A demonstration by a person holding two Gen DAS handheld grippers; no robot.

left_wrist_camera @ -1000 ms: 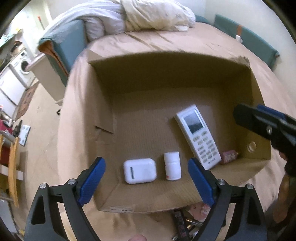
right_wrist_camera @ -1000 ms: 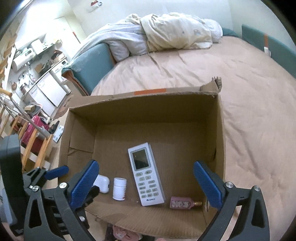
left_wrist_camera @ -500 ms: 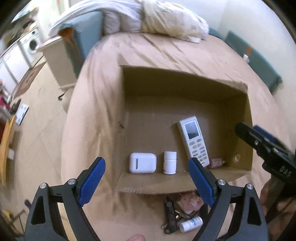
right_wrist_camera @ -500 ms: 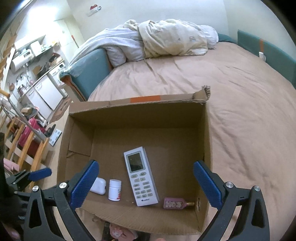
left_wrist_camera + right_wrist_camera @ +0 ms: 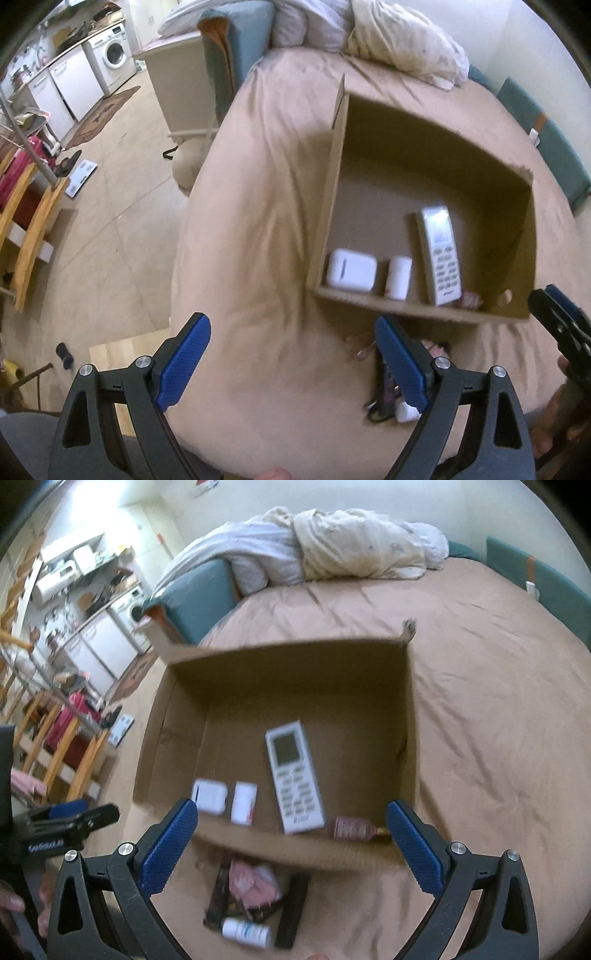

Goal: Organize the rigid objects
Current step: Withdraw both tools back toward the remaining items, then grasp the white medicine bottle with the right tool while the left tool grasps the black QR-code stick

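An open cardboard box (image 5: 288, 664) (image 5: 332, 184) lies on the bed. In it are a white remote (image 5: 295, 775) (image 5: 439, 254), a white case (image 5: 209, 796) (image 5: 351, 271), a small white bottle (image 5: 243, 803) (image 5: 398, 277) and a pink bottle (image 5: 352, 828). In front of the box lie a small pile: a white bottle (image 5: 245, 932) (image 5: 404, 411), a pink packet (image 5: 251, 882) and dark items (image 5: 293, 908). My left gripper (image 5: 291, 363) is open and empty, left of the pile. My right gripper (image 5: 291, 845) is open and empty, above the pile.
The bed has a tan sheet (image 5: 498, 701) with crumpled bedding (image 5: 351, 550) at its head. The floor (image 5: 103, 240), wooden chairs (image 5: 26, 214) and a kitchen area (image 5: 81, 66) lie to the left.
Both grippers pulled back and up from the box. The left one swung left, bringing the floor into view. The pile before the box now shows fully in the right wrist view.
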